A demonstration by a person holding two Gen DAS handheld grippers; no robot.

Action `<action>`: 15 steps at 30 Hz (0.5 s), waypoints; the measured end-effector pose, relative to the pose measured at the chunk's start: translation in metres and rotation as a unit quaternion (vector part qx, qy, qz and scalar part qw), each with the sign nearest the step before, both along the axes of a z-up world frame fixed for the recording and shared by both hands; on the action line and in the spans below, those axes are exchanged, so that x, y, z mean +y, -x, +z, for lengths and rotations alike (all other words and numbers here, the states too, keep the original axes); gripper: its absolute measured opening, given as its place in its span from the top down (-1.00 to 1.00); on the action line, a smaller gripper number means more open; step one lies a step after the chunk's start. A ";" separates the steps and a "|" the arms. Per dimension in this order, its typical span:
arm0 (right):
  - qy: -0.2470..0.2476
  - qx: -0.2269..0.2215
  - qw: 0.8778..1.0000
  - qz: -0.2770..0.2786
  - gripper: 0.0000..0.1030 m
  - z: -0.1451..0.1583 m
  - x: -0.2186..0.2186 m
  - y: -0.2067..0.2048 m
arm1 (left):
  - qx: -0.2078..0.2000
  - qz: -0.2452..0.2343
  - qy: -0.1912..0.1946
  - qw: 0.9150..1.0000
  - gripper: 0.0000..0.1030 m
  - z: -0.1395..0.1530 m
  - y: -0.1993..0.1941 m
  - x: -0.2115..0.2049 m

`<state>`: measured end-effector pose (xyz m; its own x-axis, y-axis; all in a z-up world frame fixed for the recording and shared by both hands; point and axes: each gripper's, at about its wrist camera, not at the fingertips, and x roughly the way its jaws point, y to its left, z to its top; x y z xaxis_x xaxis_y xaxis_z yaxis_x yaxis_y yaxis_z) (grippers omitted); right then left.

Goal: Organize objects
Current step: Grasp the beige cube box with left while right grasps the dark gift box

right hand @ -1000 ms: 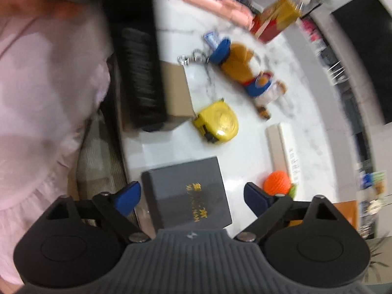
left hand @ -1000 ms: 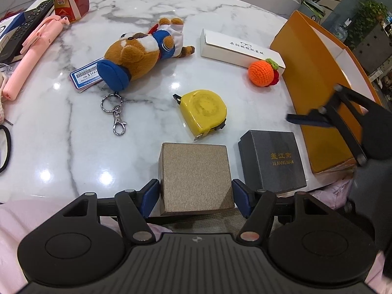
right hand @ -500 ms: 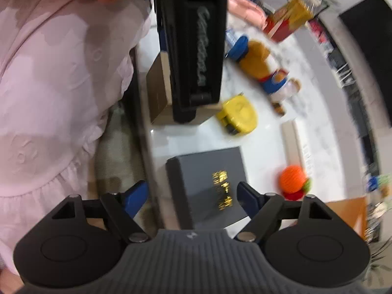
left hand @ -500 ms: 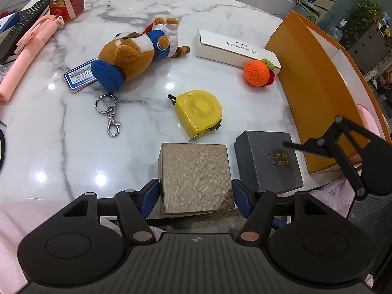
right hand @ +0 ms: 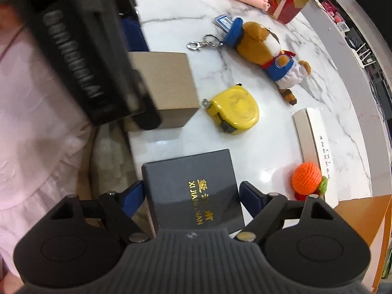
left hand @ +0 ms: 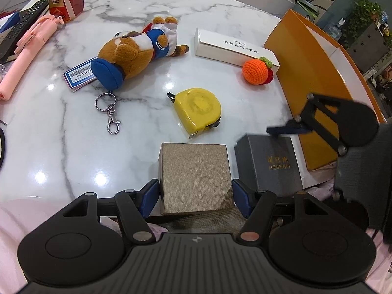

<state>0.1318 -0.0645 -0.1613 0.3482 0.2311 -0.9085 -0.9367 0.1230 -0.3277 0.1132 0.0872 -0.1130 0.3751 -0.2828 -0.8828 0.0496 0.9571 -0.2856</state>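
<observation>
At the near edge of a marble table, the left gripper has its blue fingers pressed against both sides of a tan box. Beside it, the right gripper straddles a dark grey box, fingers apart with small gaps. A yellow tape measure lies just beyond.

- A home or showroom-like interior, hard to tell which.
- Round marble table ahead of the gripper.
- Potted plants far right, beyond it.
</observation>
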 end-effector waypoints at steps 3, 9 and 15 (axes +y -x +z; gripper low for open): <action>-0.001 -0.021 1.000 0.006 -0.61 -0.001 -0.004 0.017 | 0.000 0.000 0.002 1.000 -0.45 0.000 0.000 0.000; 0.005 -0.132 0.990 0.043 -0.63 -0.007 -0.006 0.057 | -0.001 0.003 0.003 1.000 -0.45 0.000 0.000 0.000; 0.043 -0.156 0.985 0.054 -0.53 -0.020 -0.005 0.072 | -0.002 0.001 -0.006 1.000 -0.45 0.000 0.000 -0.002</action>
